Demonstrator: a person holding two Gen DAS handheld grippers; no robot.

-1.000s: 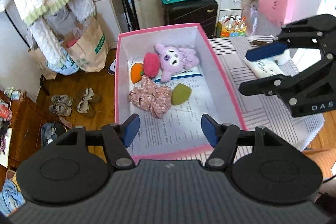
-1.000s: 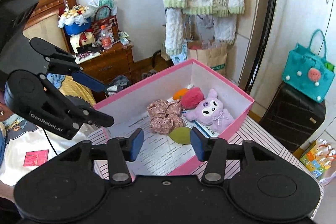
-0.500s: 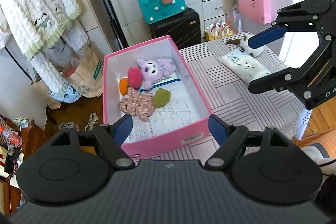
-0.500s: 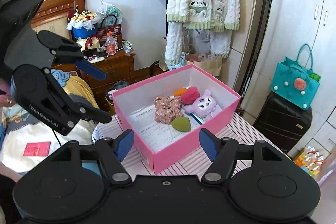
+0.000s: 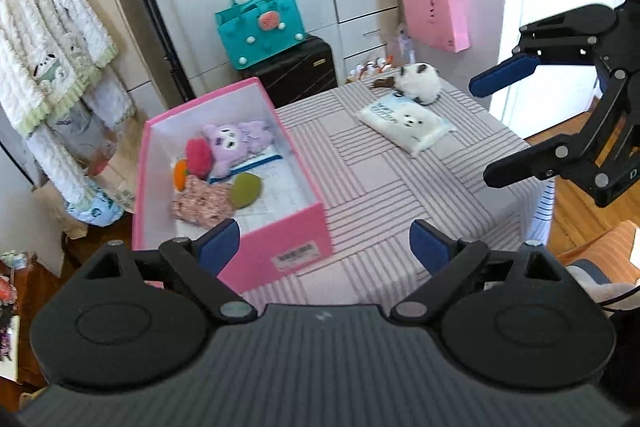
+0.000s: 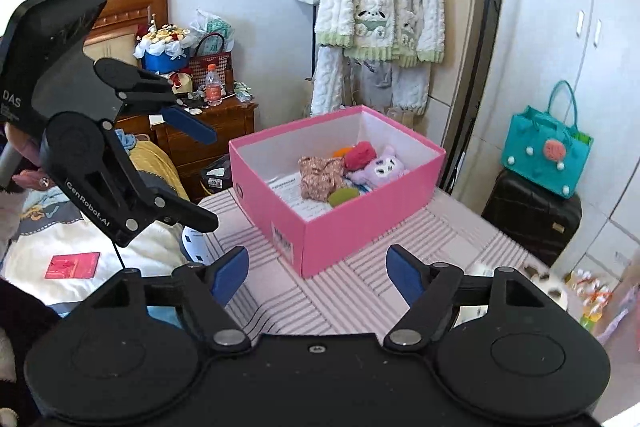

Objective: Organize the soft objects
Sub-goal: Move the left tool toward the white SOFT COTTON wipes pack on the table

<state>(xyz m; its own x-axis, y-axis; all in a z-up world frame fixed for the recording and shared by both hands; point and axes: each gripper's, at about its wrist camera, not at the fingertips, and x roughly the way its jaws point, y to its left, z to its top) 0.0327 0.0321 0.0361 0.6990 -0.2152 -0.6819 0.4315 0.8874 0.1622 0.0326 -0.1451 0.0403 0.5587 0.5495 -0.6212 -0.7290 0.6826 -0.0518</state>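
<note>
A pink box (image 5: 288,235) (image 6: 344,231) stands on the striped table's left part. It holds a purple plush (image 5: 236,143), a red ball (image 5: 198,157), an orange piece (image 5: 181,174), a floral cloth (image 5: 202,203) and a green pad (image 5: 246,190). A white flat plush pouch (image 5: 406,123) and a white fluffy toy (image 5: 420,87) lie at the table's far right. My left gripper (image 5: 324,247) is open and empty, above the table's near edge. My right gripper (image 6: 316,275) is open and empty, pulled back from the box.
The striped table (image 5: 380,187) has a bed to its left (image 6: 60,251). A black suitcase (image 5: 296,71) with a teal bag (image 5: 260,23) stands behind the table. A pink bag (image 5: 436,15) hangs on the wardrobe. White cardigans (image 6: 380,7) hang on a rack.
Both grippers have pulled up and back from the box and opened wider. The left view has swung right, bringing the white pouch and fluffy toy into sight.
</note>
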